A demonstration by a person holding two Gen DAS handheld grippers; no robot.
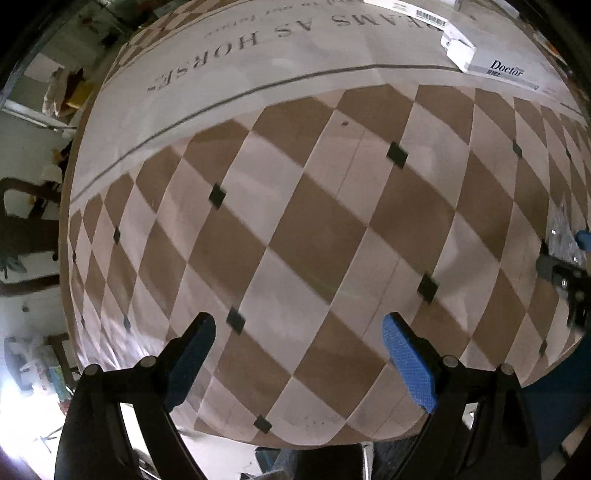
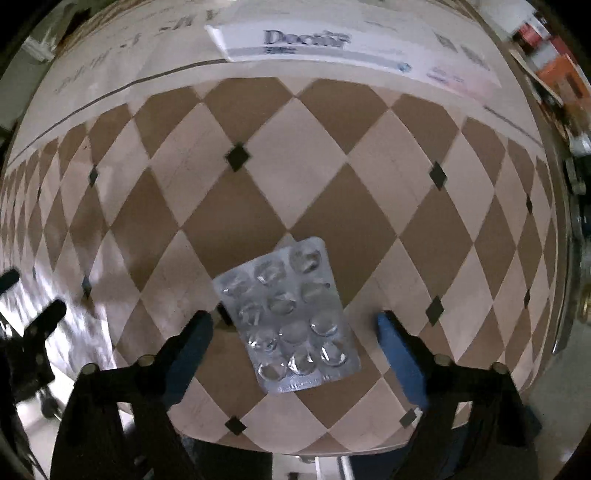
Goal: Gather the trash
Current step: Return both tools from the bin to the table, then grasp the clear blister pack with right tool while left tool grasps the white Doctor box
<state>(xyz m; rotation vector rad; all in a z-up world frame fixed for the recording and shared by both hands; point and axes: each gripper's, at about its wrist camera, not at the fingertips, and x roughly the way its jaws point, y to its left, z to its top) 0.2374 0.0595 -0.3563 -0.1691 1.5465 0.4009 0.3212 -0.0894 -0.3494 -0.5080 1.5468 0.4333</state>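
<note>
Right wrist view: the right gripper (image 2: 295,328) stands with its jaws spread wide, blue-padded fingers (image 2: 400,354) at either side of an emptied silver blister pack (image 2: 290,317). The pack lies flat on the table (image 2: 236,225) between the fingers, touching neither, its long axis running from about 11 o'clock to 5 o'clock. Beyond it the brown-and-cream diamond tablecloth extends to a pale printed band at 12 o'clock, where a white box marked "Doctor" (image 2: 332,50) rests. Part of the left gripper appears at 9 o'clock, at the table's edge.

Left wrist view: the left gripper (image 1: 299,343) likewise has its jaws wide apart, with only bare tablecloth between the blue pads (image 1: 406,363). Farther off, a dark line borders the pale band bearing large inverted lettering (image 1: 280,33). The same box (image 1: 506,72) lies at 1 o'clock with a smaller white carton (image 1: 460,50) just beside it. Black hardware of the right gripper shows at 3 o'clock.
</note>
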